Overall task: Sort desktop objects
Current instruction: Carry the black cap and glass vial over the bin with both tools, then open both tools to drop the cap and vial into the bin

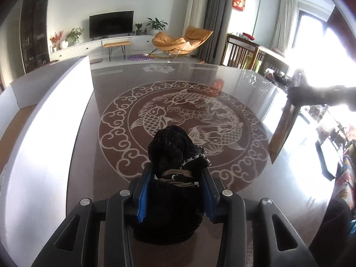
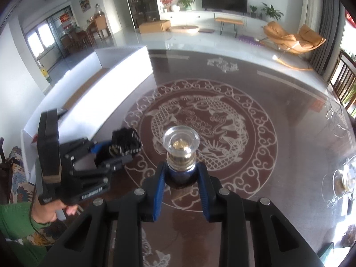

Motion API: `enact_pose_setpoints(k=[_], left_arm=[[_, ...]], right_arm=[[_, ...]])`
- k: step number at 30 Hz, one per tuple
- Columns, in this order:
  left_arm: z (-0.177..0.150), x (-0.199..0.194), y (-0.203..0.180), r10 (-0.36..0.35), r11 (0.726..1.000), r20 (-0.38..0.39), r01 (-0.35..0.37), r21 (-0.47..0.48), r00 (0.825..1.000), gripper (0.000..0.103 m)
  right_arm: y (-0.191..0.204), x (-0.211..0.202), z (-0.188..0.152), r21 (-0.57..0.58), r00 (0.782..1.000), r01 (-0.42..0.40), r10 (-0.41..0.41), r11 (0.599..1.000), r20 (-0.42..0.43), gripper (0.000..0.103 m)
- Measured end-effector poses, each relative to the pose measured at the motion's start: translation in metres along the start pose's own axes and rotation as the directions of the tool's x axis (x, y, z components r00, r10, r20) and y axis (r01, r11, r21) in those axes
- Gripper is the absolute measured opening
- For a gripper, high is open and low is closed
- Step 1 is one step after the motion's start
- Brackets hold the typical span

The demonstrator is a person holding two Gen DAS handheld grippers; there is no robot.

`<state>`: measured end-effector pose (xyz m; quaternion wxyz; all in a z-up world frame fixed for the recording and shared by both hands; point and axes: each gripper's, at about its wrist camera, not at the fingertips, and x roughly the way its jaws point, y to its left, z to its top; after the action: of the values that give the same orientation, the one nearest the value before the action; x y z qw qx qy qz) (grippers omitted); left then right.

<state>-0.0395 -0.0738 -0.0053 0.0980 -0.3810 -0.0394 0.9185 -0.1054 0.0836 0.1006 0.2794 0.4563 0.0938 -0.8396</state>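
Right wrist | right gripper (image 2: 180, 173) clamps bottle (image 2: 181, 155) | left gripper (image 2: 121, 150) clamps black pouch (image 2: 125, 142) beside white box (image 2: 106, 82) wall

I am holding my left gripper (image 1: 175, 178) angled down, its blue-padded fingers (image 1: 142, 200) pressing on a dark, fuzzy bundle. My left hand (image 2: 55, 210), in a green sleeve (image 2: 15, 220), is wrapping around the handle. I am also tilting my right gripper (image 2: 181, 173) downward, its jaws clamping the neck of a glass-stoppered bottle.
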Motion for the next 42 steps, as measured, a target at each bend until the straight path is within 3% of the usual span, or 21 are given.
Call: enact_pose_setpoints(k=[6, 9, 12, 16, 19, 23, 28, 29, 30, 32, 34, 36, 42], left_arm=[[0.002, -0.087, 0.021, -0.066, 0.995, 0.076, 0.072, -0.069, 0.995, 0.040], [0.000, -0.136, 0.047, -0.045, 0.994, 0.129, 0.057, -0.092, 0.991, 0.040], [-0.005, -0.182, 0.087, 0.056, 0.991, 0.169, -0.035, -0.127, 0.984, 0.040], [-0.015, -0.210, 0.143, 0.208, 0.965, 0.151, -0.178, -0.190, 0.966, 0.040], [-0.023, -0.205, 0.182, 0.284, 0.939, 0.080, -0.261, -0.222, 0.955, 0.040], [-0.035, -0.185, 0.212, 0.327, 0.918, -0.017, -0.323, -0.229, 0.945, 0.040], [-0.044, -0.154, 0.232, 0.342, 0.896, -0.134, -0.366, -0.252, 0.930, 0.045], [-0.046, -0.154, 0.233, 0.348, 0.891, -0.137, -0.373, -0.260, 0.927, 0.057], [-0.046, -0.153, 0.234, 0.353, 0.887, -0.135, -0.377, -0.268, 0.926, 0.079], [-0.046, -0.155, 0.230, 0.383, 0.875, -0.118, -0.401, -0.273, 0.916, 0.097], [-0.043, -0.157, 0.226, 0.425, 0.859, -0.113, -0.439, -0.264, 0.898, 0.097], [-0.042, -0.159, 0.227, 0.425, 0.855, -0.107, -0.438, -0.277, 0.899, 0.097], [-0.035, -0.173, 0.218, 0.469, 0.834, -0.094, -0.475, -0.282, 0.878, 0.097]], right_arm=[[0.042, -0.040, 0.011, -0.051, 0.996, -0.054, 0.058, 0.997, 0.074, 0.029], [0.073, -0.055, 0.017, -0.082, 0.986, -0.115, 0.123, 0.990, 0.112, 0.029], [0.113, -0.066, 0.024, -0.130, 0.967, -0.189, 0.208, 0.973, 0.148, 0.029], [0.168, -0.059, 0.040, -0.170, 0.929, -0.318, 0.342, 0.933, 0.144, 0.029], [0.213, -0.036, 0.052, -0.197, 0.904, -0.397, 0.419, 0.897, 0.089, 0.029], [0.268, 0.015, 0.063, -0.218, 0.895, -0.440, 0.446, 0.871, -0.025, 0.029], [0.308, 0.085, 0.058, -0.208, 0.913, -0.404, 0.379, 0.891, -0.150, 0.030], [0.312, 0.096, 0.056, -0.203, 0.916, -0.394, 0.366, 0.896, -0.163, 0.034], [0.314, 0.102, 0.055, -0.194, 0.920, -0.384, 0.356, 0.903, -0.164, 0.041], [0.316, 0.106, 0.054, -0.191, 0.933, -0.354, 0.333, 0.915, -0.136, 0.072], [0.312, 0.102, 0.055, -0.196, 0.945, -0.327, 0.313, 0.925, -0.098, 0.078], [0.304, 0.098, 0.062, -0.197, 0.949, -0.313, 0.302, 0.929, -0.088, 0.078], [0.282, 0.085, 0.081, -0.185, 0.973, -0.231, 0.223, 0.955, -0.060, 0.083]])
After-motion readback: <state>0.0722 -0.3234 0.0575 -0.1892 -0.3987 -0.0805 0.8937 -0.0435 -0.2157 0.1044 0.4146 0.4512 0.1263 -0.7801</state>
